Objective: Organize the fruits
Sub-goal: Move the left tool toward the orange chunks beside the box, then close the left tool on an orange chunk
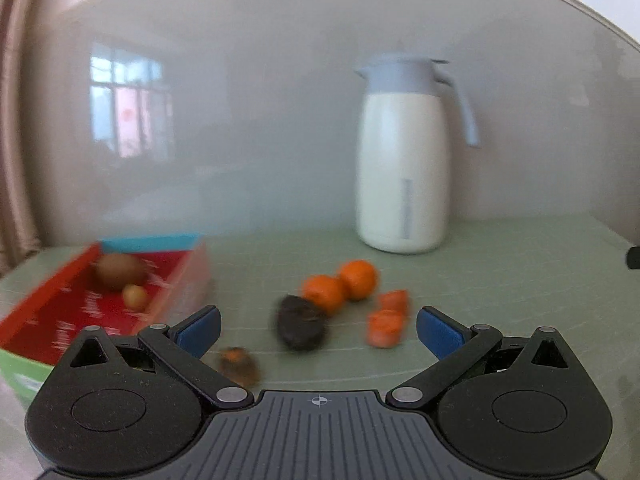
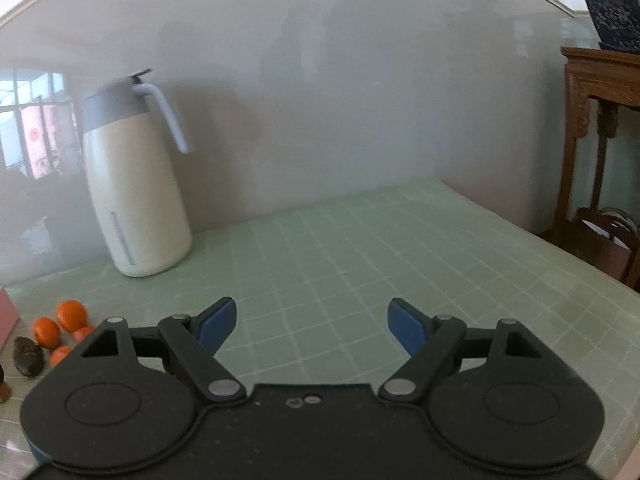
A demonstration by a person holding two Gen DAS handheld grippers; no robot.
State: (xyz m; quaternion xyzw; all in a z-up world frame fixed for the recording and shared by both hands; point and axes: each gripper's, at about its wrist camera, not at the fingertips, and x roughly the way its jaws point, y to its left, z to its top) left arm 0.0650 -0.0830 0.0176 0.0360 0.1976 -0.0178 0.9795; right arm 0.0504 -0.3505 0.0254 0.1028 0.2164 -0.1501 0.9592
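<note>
Home, likely a dining or living room. Table (image 2: 360, 240) with pale green grid mat against a glossy grey wall. White thermos jug (image 1: 404, 152) with grey-blue lid, centre right in left view. Curtain (image 1: 16, 120) at far left edge. Window reflection (image 1: 128, 108) on wall, upper left. Carved dark wood cabinet (image 2: 600, 92) at right edge of right view, potted plant (image 2: 612, 8) on top, wooden chair (image 2: 600, 236) below. Loose fruit (image 1: 340, 284) and a red box (image 1: 80, 300) on the table.

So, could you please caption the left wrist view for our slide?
Open left gripper above avocado, two tangerines, beside red box.
</note>
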